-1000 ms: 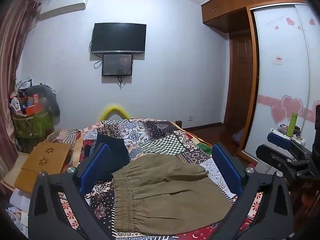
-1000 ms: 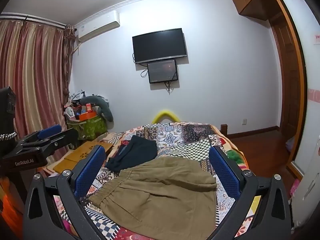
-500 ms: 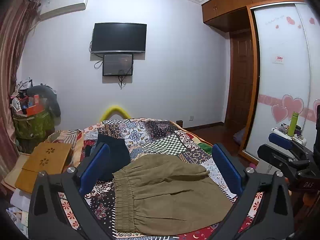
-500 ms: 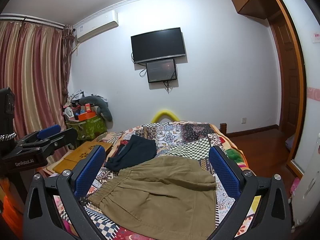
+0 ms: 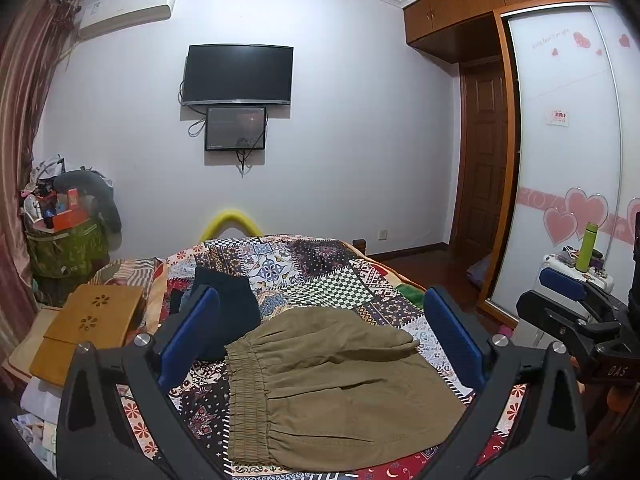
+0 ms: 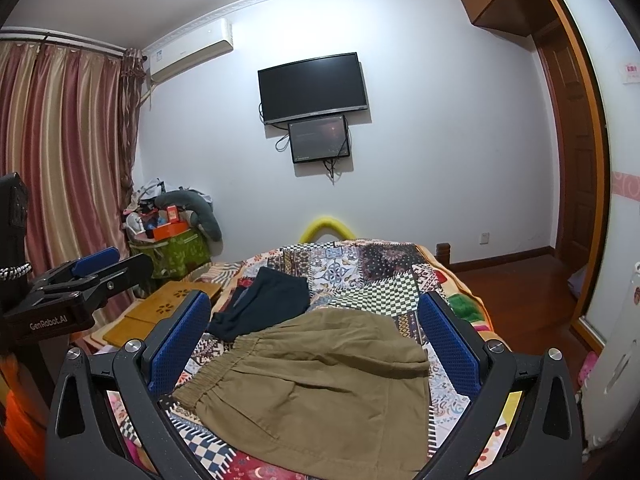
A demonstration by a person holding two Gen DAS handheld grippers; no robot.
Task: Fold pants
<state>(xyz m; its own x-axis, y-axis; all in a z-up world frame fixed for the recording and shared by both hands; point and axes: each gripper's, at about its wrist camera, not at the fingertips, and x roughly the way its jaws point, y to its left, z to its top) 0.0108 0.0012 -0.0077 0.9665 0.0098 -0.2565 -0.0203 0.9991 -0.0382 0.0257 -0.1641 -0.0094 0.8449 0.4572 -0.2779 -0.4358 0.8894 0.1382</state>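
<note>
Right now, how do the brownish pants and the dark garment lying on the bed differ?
The olive-brown pants lie nearer the cameras, spread wide, with a gathered elastic waistband showing; the dark navy garment lies behind them, farther up the bed, and looks smaller and already folded into a compact bundle. The pants are light and wrinkled; the dark garment shows little detail. The pants' far edge seems to overlap it. Both rest on the patchwork quilt, and neither is gripped.

The left tool (image 5: 320, 336) is held level and aimed forward, its two blue-padded fingers (image 5: 188, 336) spread wide apart and gripping nothing. The right tool (image 6: 316, 340) sits beside it in the same pose, its pads (image 6: 448, 344) likewise far apart and empty. Each tool shows at the edge of the other's view.
</note>
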